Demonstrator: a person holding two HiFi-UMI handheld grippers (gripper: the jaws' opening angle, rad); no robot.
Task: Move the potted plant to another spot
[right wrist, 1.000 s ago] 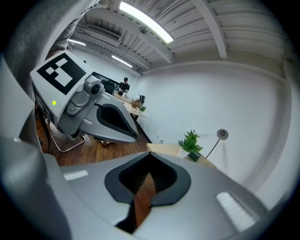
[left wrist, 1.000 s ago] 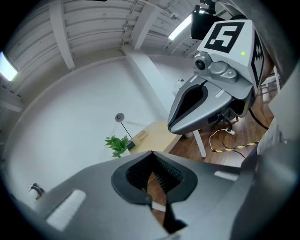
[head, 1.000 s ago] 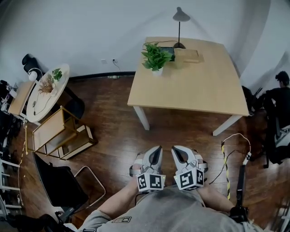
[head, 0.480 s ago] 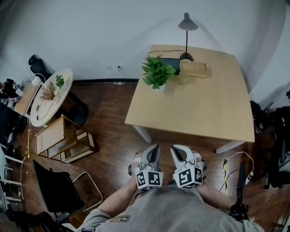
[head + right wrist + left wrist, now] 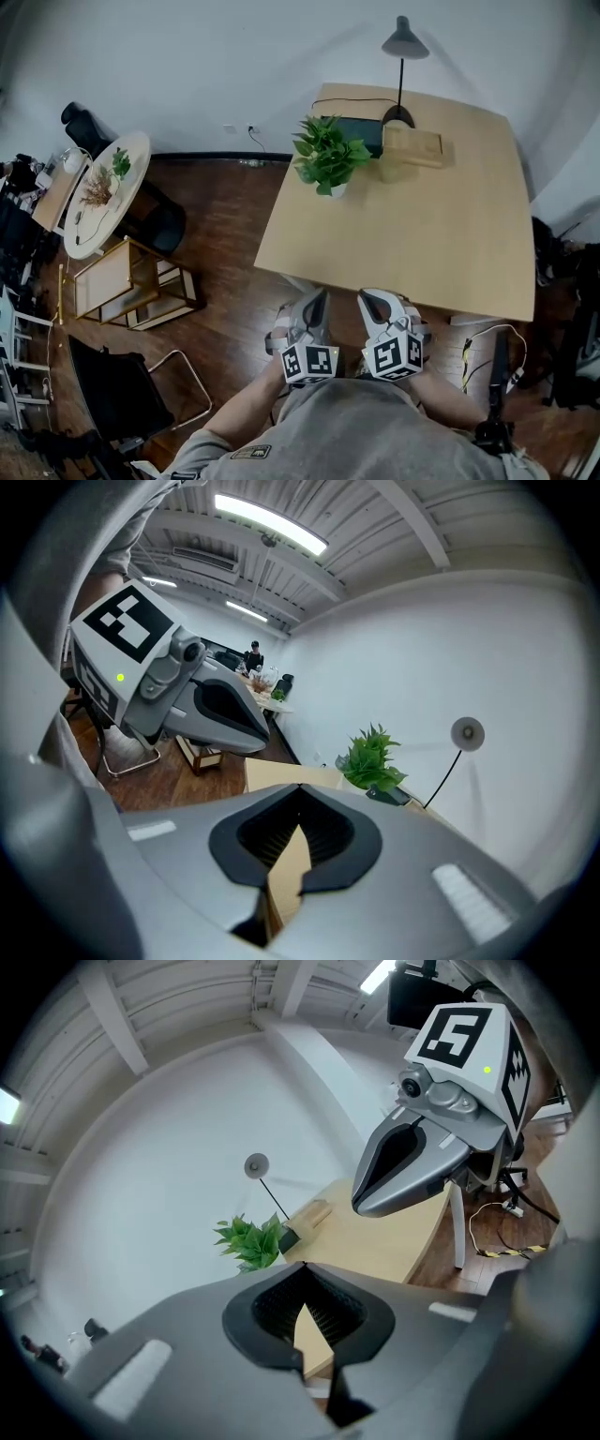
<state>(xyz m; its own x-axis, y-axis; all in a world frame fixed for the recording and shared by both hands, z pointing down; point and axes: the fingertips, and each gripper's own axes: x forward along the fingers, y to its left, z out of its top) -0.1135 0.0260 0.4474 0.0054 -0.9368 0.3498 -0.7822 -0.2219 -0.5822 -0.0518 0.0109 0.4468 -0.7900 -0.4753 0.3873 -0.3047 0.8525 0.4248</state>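
Holding the left gripper [image 5: 320,298] and the right gripper [image 5: 368,300] side by side at the near edge of the pale wooden table [image 5: 422,234], both with jaws pressed together on nothing, a person is facing the potted plant [image 5: 328,159], which is standing at the table's far left corner, well apart from them. The plant is probably light but top-heavy. Its leaves are soft, so the small white pot [image 5: 335,190], likely smooth, is the place to grip. A round side table [image 5: 94,202] is crowding the left wall, dark wood flooring [image 5: 225,234] is spreading between, and a desk lamp [image 5: 403,42] is standing behind a wooden box [image 5: 412,147] farther right.
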